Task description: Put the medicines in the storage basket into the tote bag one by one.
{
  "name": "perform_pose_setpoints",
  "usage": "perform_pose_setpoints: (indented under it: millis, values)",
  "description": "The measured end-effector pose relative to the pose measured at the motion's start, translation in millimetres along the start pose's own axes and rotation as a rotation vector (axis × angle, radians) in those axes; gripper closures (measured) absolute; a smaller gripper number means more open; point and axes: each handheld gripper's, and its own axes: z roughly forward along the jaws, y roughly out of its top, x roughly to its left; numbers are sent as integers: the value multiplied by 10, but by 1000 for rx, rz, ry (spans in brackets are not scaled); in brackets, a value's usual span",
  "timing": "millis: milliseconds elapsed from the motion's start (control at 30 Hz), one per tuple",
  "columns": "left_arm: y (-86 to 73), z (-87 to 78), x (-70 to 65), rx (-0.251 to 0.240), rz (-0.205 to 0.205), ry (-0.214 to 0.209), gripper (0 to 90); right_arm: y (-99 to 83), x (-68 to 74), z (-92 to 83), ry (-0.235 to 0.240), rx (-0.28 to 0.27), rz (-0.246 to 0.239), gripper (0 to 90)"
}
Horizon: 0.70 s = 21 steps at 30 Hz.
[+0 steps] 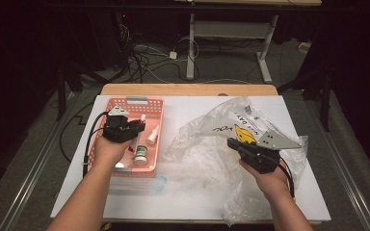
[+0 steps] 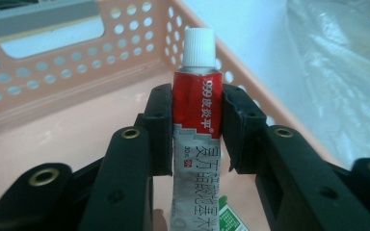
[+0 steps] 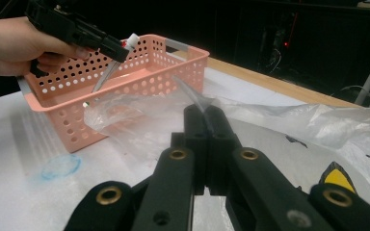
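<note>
My left gripper (image 2: 195,126) is shut on a red and silver ointment tube (image 2: 196,120) with a white cap, held above the pink basket (image 1: 107,107). From the high view the left gripper (image 1: 138,126) hovers over the basket's middle, the tube (image 1: 137,137) slanting down from its jaws. My right gripper (image 3: 205,126) is shut on a fold of the clear plastic bag (image 3: 313,126), which lies crumpled on the table's right half (image 1: 212,139). In the right gripper view the left gripper (image 3: 118,50) lifts the tube (image 3: 107,72) over the basket (image 3: 139,77).
Inside the basket lie a small white bottle (image 1: 152,135) and a green-labelled bottle (image 1: 140,155). A bluish ring (image 1: 159,184) sits on the white table (image 1: 139,202) in front of the basket. The bag carries a yellow print (image 1: 244,134). Cables and table legs lie on the floor beyond.
</note>
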Motion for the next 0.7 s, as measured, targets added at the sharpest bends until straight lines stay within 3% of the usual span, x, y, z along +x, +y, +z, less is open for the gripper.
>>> perform_pose_setpoints:
  millis: [167,467,700]
  values:
    - [7,-31,-81,-60,3,-23,662,-1,0,-3,0,0,0,900]
    - [-66,-102,-145,-151,-2,-28,662,-2,4,-3,1,0,1,900]
    - [-102,-159,-143,-185,6,-29,662,-5,9,3,3,2,-5,900]
